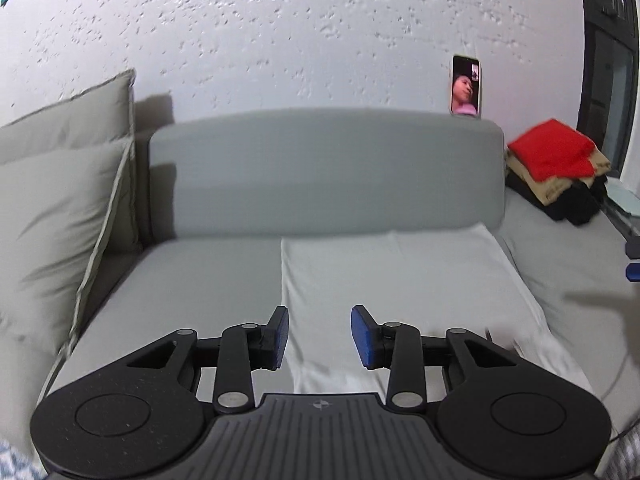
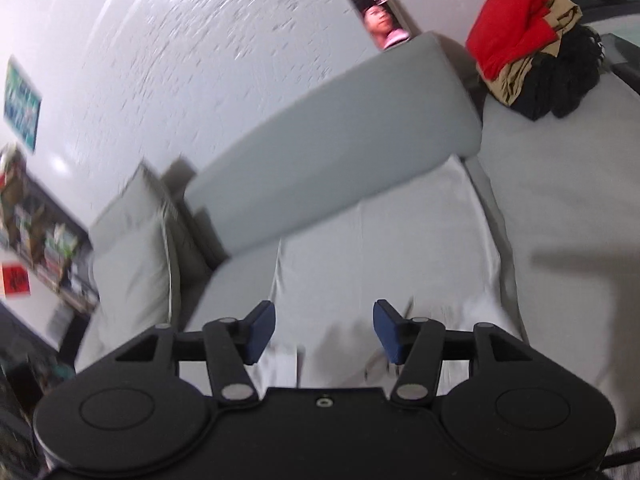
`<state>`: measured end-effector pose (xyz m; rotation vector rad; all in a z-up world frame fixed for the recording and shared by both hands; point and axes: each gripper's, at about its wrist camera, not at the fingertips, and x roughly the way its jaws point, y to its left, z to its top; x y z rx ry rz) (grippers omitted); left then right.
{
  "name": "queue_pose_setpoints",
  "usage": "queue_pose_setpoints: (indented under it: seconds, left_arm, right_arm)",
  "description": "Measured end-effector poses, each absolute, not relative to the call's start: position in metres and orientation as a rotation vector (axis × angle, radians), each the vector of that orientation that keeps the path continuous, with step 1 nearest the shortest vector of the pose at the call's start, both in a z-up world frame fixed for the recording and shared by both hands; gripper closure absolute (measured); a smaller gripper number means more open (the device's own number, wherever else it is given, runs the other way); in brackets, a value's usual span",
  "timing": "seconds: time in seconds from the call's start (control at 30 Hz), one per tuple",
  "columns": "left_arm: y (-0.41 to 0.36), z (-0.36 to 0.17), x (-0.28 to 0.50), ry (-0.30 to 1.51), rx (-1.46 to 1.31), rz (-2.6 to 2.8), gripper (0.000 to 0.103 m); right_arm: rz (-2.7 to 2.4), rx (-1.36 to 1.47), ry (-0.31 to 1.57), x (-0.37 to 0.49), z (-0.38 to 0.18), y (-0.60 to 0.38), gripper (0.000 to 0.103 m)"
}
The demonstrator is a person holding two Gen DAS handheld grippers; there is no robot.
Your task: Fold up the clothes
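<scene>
A white garment (image 1: pixel 400 280) lies flat on the grey sofa seat (image 1: pixel 200 280), folded into a long strip that reaches the backrest. My left gripper (image 1: pixel 319 338) hovers above its near end, blue pads apart, nothing between them. In the right wrist view the same white garment (image 2: pixel 400 248) lies below my right gripper (image 2: pixel 324 330), whose jaws stand wide with only air between the pads. The tips of the right gripper (image 1: pixel 632 260) show at the far right edge of the left wrist view.
A pile of red, tan and black clothes (image 1: pixel 556 168) sits at the sofa's right end. Grey cushions (image 1: pixel 60 208) lean at the left. A phone (image 1: pixel 466 85) stands on the grey backrest (image 1: pixel 320 172) against the white wall. Posters and a shelf (image 2: pixel 36 216) hang at left.
</scene>
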<state>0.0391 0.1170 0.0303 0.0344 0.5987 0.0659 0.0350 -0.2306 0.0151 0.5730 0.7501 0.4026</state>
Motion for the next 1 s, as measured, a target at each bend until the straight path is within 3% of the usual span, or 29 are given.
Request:
queue_pose_setpoints:
  seconds: [0.13,0.17,0.23,0.53,0.6,0.7,0.77,0.87,1.0]
  left_arm:
    - [0.131,-0.01,0.102,0.662,0.005,0.071,0.068]
    - [0.134,-0.026,0.119,0.701,0.009,0.083,0.074]
    - [0.139,-0.058,0.15,0.775,0.02,0.087,0.083]
    - [0.164,-0.148,0.232,0.985,0.025,0.185,0.086]
    - [0.171,-0.151,0.231,0.983,0.021,0.212,0.084]
    - [0.176,-0.139,0.224,0.955,0.017,0.212,0.084]
    - [0.172,-0.123,0.221,0.893,0.05,0.178,0.083]
    - [0.171,-0.099,0.223,0.817,0.041,0.133,0.065]
    - [0.181,-0.09,0.251,0.786,0.01,0.14,0.056]
  right_arm:
    - [0.321,0.666,0.795,0.103,-0.026,-0.245,0.052]
    - [0.289,0.676,0.811,0.119,-0.042,-0.248,0.057]
    - [0.205,0.646,0.843,0.148,-0.074,-0.25,0.093]
    - [0.067,0.551,0.981,0.216,-0.178,-0.257,0.097]
    - [-0.036,0.494,0.955,0.214,-0.188,-0.263,0.103]
    - [-0.108,0.461,0.927,0.21,-0.194,-0.268,0.103]
    - [-0.069,0.478,0.9,0.206,-0.184,-0.265,0.098]
    - [0.009,0.521,0.844,0.205,-0.159,-0.255,0.093]
    - [0.149,0.586,0.799,0.221,-0.135,-0.24,0.072]
